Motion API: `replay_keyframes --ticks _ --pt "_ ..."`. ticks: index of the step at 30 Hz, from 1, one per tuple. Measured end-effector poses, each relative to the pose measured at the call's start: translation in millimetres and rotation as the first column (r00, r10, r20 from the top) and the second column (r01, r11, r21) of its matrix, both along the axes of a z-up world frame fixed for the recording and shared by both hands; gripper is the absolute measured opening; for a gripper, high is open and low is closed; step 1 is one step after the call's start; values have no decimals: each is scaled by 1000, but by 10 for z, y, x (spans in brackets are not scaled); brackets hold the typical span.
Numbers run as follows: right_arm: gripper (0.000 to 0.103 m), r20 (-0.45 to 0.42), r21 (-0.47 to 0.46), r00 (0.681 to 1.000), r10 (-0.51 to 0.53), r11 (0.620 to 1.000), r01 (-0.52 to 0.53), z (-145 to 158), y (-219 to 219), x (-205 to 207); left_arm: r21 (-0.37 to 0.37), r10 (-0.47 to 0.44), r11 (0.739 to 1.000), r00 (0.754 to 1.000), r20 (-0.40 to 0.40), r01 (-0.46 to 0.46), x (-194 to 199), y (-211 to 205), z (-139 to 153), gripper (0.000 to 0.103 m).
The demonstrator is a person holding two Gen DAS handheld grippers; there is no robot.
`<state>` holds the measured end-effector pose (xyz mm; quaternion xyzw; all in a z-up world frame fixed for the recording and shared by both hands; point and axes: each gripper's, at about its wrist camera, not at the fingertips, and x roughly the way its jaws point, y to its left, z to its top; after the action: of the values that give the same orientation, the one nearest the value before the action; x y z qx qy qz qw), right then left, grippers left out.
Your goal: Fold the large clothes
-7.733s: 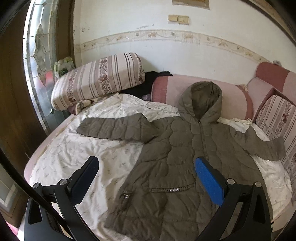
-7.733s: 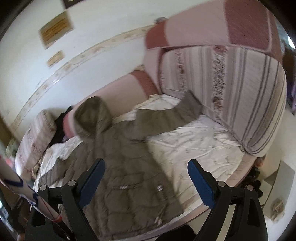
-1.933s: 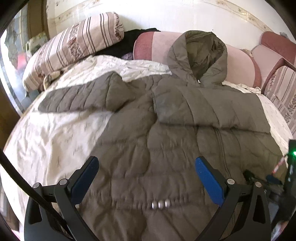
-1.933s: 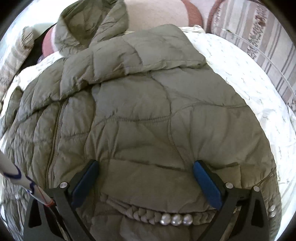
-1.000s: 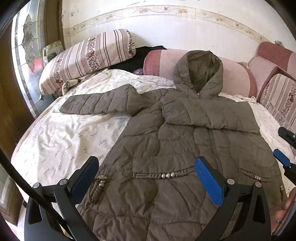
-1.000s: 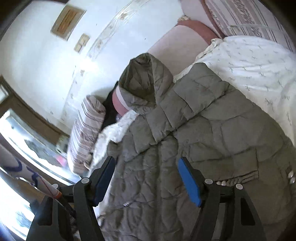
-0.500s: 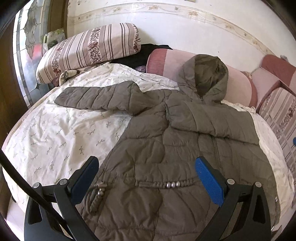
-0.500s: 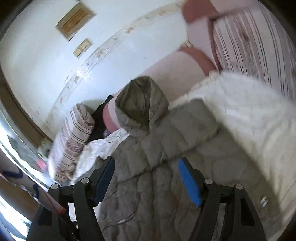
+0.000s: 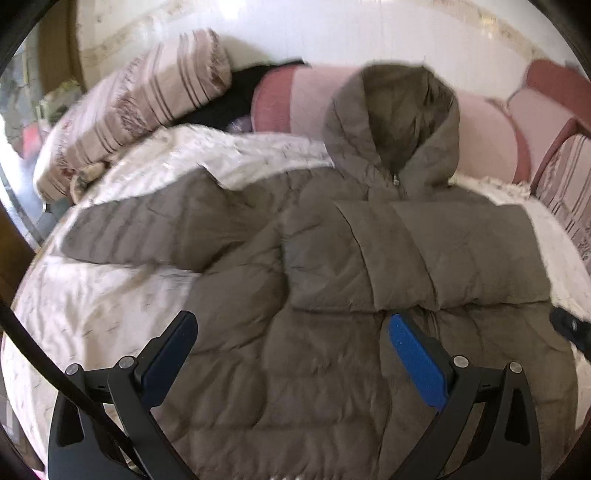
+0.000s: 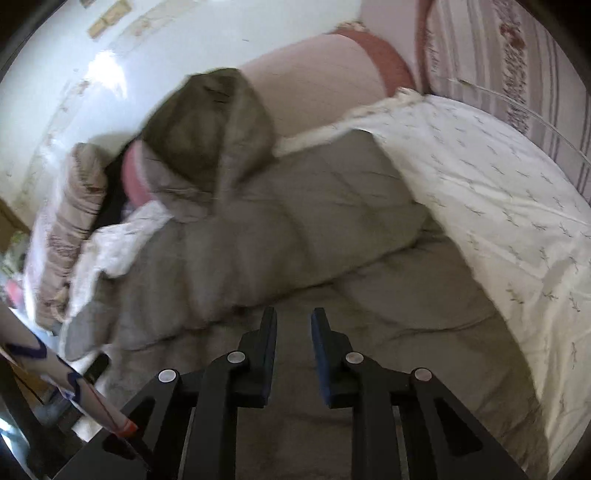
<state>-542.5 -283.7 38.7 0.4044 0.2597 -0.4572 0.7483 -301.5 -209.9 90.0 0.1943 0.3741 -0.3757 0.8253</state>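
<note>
The olive padded coat [image 9: 317,295] lay on the bed [image 9: 92,306], one sleeve [image 9: 443,254] folded across its chest. Left hand-held gripper [image 9: 291,332] hung spread wide, empty; right hand-held gripper [image 10: 293,325] nearly closed, gripping nothing. A striped pillow [image 9: 140,107] sat behind.

No text, label, brand or number can be read in either view. The wall plaque [image 10: 104,20] in the right wrist view is too small and blurred to show any lettering (only a tan rectangle). The tube [image 10: 55,376] at that view's lower left carries dark blue strokes and a red band, but they form no legible letters.
</note>
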Motion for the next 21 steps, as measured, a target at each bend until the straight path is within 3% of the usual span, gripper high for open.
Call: replay_keyframes --ticks 2,4,7,9,11,16,21 --pt "23 35 60 999 -16 998 14 -67 -136 -65 12 16 1000 999 -38 -16 110 -199 -123 103" --pt "23 64 41 998 -5 999 2 -46 -191 -84 10 34 999 998 -50 -34 209 -320 -210 103" --pt "23 1 -14 1000 -5 1000 5 -53 -237 -63 20 67 998 995 -69 -66 374 -408 -369 103" --pt "23 17 25 1000 9 1000 -9 -153 -312 -68 68 95 994 990 -105 -89 510 -454 -582 103" --pt "23 -2 41 1000 -4 999 5 -223 -361 -53 66 93 994 985 -147 -84 588 -461 -735 103" --pt "23 -22 11 1000 -4 1000 4 -229 -359 83 21 49 999 991 -125 -47 563 -421 -633 103" --pt "25 -46 -13 999 13 1000 -14 -262 -280 293 -140 36 989 994 -104 -51 657 -179 -246 103"
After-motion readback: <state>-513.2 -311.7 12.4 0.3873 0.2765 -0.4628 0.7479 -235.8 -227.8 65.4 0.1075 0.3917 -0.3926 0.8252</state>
